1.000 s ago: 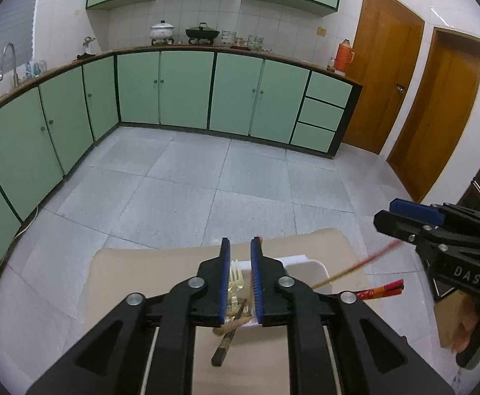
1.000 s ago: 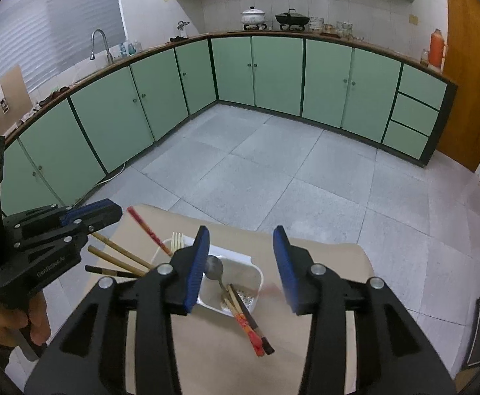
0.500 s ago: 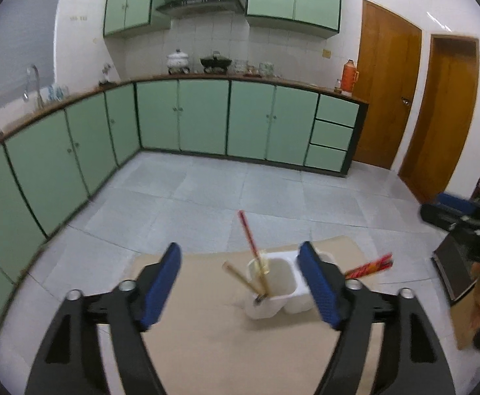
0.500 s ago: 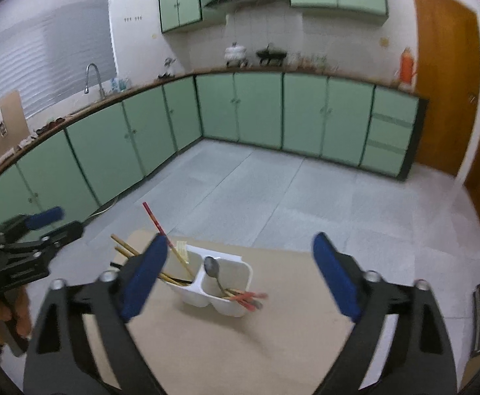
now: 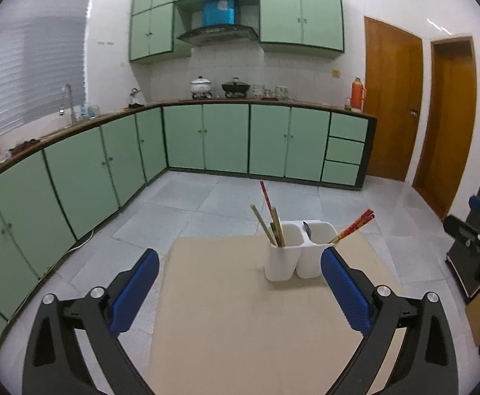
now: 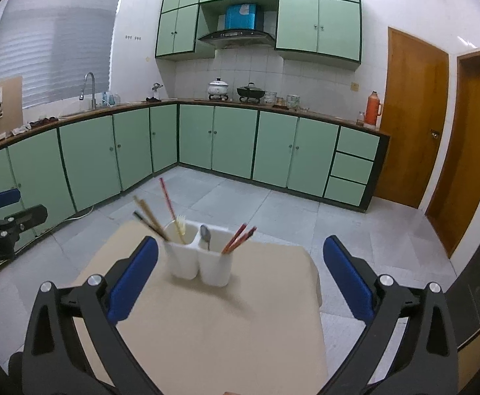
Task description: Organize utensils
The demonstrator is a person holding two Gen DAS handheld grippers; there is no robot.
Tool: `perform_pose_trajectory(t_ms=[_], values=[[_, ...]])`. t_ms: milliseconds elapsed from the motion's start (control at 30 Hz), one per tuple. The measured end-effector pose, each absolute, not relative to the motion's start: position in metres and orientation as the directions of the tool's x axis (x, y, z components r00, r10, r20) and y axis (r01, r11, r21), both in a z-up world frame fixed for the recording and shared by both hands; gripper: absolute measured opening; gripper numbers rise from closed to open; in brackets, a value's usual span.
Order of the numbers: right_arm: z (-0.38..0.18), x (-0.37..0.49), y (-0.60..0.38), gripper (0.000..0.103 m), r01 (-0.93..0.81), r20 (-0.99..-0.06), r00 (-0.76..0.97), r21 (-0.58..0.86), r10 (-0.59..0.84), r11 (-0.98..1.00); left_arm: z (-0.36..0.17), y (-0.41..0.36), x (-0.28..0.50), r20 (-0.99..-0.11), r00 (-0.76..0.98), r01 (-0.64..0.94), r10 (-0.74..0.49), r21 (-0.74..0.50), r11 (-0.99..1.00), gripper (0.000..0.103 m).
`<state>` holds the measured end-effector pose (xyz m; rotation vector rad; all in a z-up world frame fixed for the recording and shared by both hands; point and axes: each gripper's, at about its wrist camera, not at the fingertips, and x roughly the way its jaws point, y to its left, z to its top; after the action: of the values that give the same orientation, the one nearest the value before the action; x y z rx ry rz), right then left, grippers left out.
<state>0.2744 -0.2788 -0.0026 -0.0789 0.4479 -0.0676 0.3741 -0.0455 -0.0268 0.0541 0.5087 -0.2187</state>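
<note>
Left gripper (image 5: 238, 283): jaws are opening and spread wide, nothing lies between the pads; only bare table is framed in the lower middle of the left wrist view.
Right gripper (image 6: 240, 278): jaws are likewise opening, spread wide, nothing pinched.
Utensil holder (image 6: 200, 263): a white two-compartment caddy is seen standing upright on the beige table (image 6: 240, 329), just above centre, ahead of both grippers and touched by neither.
Offset: in the left view the caddy (image 5: 297, 253) is set right of centre, near the right pad; in the right view, left of centre.
Long axis: chopsticks (image 6: 149, 217), fork (image 6: 181, 223) and spoon (image 6: 205, 234) are held roughly upright, handles leaning outward.
Red chopsticks (image 5: 353, 227): tilted toward the right of the frame.
Nearer hand: neither is judged clearly closer.
</note>
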Motion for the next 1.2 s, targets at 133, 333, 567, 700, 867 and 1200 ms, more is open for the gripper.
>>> perform_pose_trajectory(t_ms=[133, 333, 567, 700, 867, 1200], values=[[-0.004, 0.247, -0.275, 0.097, 0.052, -0.436, 0.897, -0.053, -0.07, 0.997, -0.028, -0.041, 0.339, -0.497, 0.846, 0.214, -0.194, -0.016, 0.977, 0.097], [-0.003, 0.201, -0.26, 0.097, 0.048, -0.428, 0.901, -0.046, -0.063, 0.998, -0.035, -0.029, 0.289, -0.506, 0.848, 0.175, -0.157, -0.012, 0.984, 0.097], [-0.014, 0.159, -0.241, 0.098, 0.074, -0.449, 0.889, -0.054, -0.09, 0.996, -0.039, -0.017, 0.235, -0.497, 0.867, 0.066, -0.046, 0.023, 0.998, 0.097], [-0.028, 0.131, -0.233, 0.098, 0.092, -0.478, 0.872, -0.046, -0.103, 0.995, -0.041, -0.009, 0.198, -0.484, 0.874, 0.036, -0.035, -0.009, 0.999, 0.097], [-0.036, 0.095, -0.229, 0.098, 0.107, -0.49, 0.865, -0.028, -0.107, 0.994, -0.046, -0.007, 0.152, -0.481, 0.876, 0.06, -0.046, 0.013, 0.998, 0.097], [-0.033, 0.021, -0.221, 0.098, 0.145, -0.437, 0.891, 0.027, -0.118, 0.989, -0.052, 0.018, 0.077, -0.505, 0.863, -0.067, 0.03, -0.055, 0.996, 0.097]])
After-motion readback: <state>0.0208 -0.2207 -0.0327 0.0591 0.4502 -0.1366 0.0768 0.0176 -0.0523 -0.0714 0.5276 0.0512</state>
